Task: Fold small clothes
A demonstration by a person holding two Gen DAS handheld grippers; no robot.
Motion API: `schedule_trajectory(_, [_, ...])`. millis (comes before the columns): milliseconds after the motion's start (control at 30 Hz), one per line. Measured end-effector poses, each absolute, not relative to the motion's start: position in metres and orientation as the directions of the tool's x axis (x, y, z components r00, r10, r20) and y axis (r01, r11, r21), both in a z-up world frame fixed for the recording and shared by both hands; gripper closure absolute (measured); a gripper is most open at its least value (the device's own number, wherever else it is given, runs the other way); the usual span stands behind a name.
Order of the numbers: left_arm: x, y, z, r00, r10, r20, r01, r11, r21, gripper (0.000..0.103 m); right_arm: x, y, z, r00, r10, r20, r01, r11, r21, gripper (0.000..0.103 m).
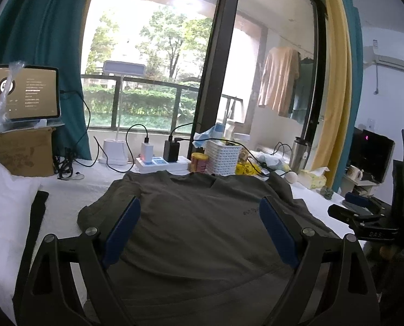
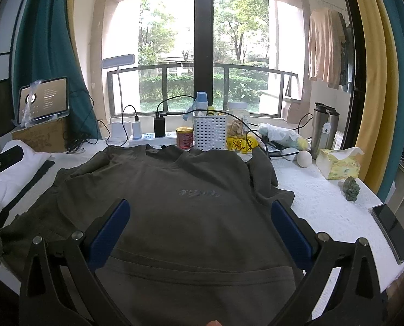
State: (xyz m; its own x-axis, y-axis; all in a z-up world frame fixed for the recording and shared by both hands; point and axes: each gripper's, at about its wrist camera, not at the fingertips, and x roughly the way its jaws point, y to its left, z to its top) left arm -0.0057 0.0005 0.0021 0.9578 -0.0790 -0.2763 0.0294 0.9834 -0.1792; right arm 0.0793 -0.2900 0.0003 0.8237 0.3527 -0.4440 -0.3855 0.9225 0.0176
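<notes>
White table [image 2: 324, 198] bears a spread olive shirt [image 2: 180, 203]; left gripper [image 1: 199, 217] and right gripper [image 2: 199, 217] hover level above it, jaws spread wide.

tablet [image 1: 22, 93] on cardboard box [image 1: 19, 152]; power strip [image 2: 153, 138], tissue box [image 2: 338, 164]

left gripper [image 1: 199, 206]: black frame | blue pads | silver screws

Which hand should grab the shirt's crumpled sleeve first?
Probably the right gripper: the bunched sleeve of the shirt lies just past its right finger. Both grippers hang open and empty.
</notes>
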Motion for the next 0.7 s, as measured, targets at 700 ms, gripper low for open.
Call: schedule_trajectory(700, [-0.0092, -0.0010, 0.0015, 0.961, -0.070, -0.269, 0.020, 0.983, -0.185, 0.012, 0.0787, -0.2904, -0.0005, 0.825, 0.349, -0.445, -0.381, 0.924, 0.019, 0.001])
